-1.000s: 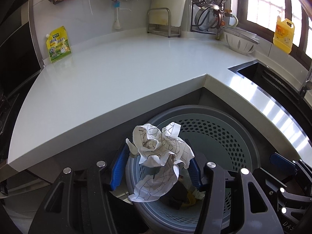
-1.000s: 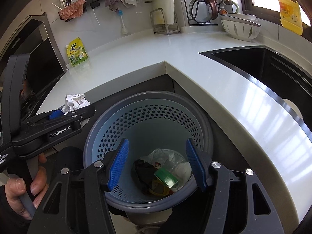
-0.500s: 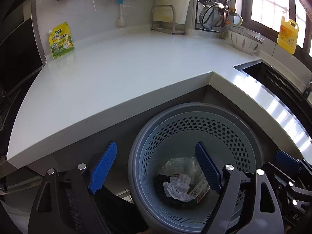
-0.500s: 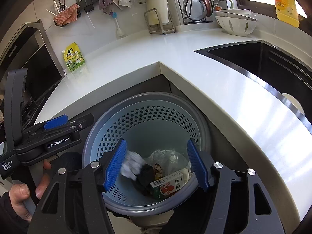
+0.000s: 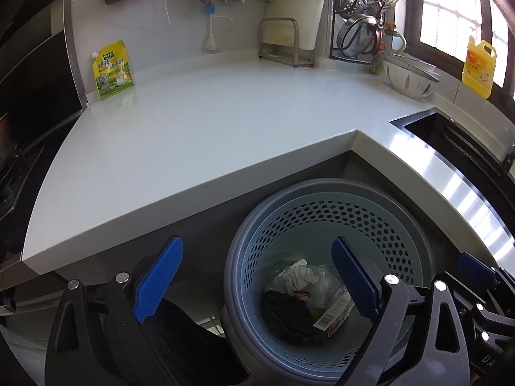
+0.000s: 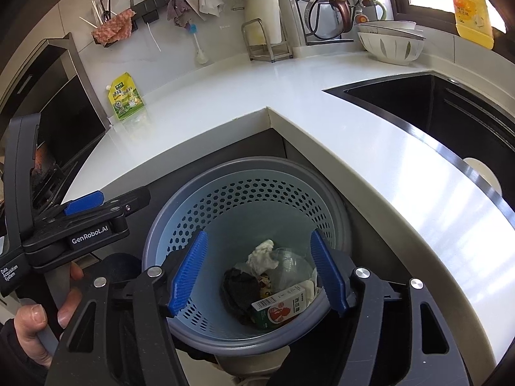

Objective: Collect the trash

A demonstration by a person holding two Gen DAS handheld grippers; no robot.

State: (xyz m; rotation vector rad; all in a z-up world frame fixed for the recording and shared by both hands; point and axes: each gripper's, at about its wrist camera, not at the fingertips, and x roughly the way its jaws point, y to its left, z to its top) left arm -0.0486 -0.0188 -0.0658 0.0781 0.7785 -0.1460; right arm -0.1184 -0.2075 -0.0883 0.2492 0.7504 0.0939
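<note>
A round blue perforated trash basket (image 5: pixel 325 193) stands on the floor in the counter's inner corner; it also shows in the right wrist view (image 6: pixel 257 173). Inside lie a crumpled white paper (image 5: pixel 301 273) (image 6: pixel 262 255), a green and red carton (image 6: pixel 280 308) (image 5: pixel 331 317), a dark cloth (image 6: pixel 239 286) and clear plastic. My left gripper (image 5: pixel 257 283) is open and empty, above the basket's left rim. My right gripper (image 6: pixel 260 273) is open and empty, over the basket. The left gripper's body shows in the right wrist view (image 6: pixel 74 225).
A white L-shaped countertop (image 5: pixel 209 122) wraps around the basket. A yellow-green pouch (image 5: pixel 112 70) leans on the back wall. A dish rack, a white bowl (image 5: pixel 408 78) and a yellow detergent bottle (image 5: pixel 478 67) stand at the back right. A black sink (image 6: pixel 434 112) lies to the right.
My left gripper opened and let go of the crumpled paper, which fell into the basket. A carton also landed in the basket. Both grippers rose slightly.
</note>
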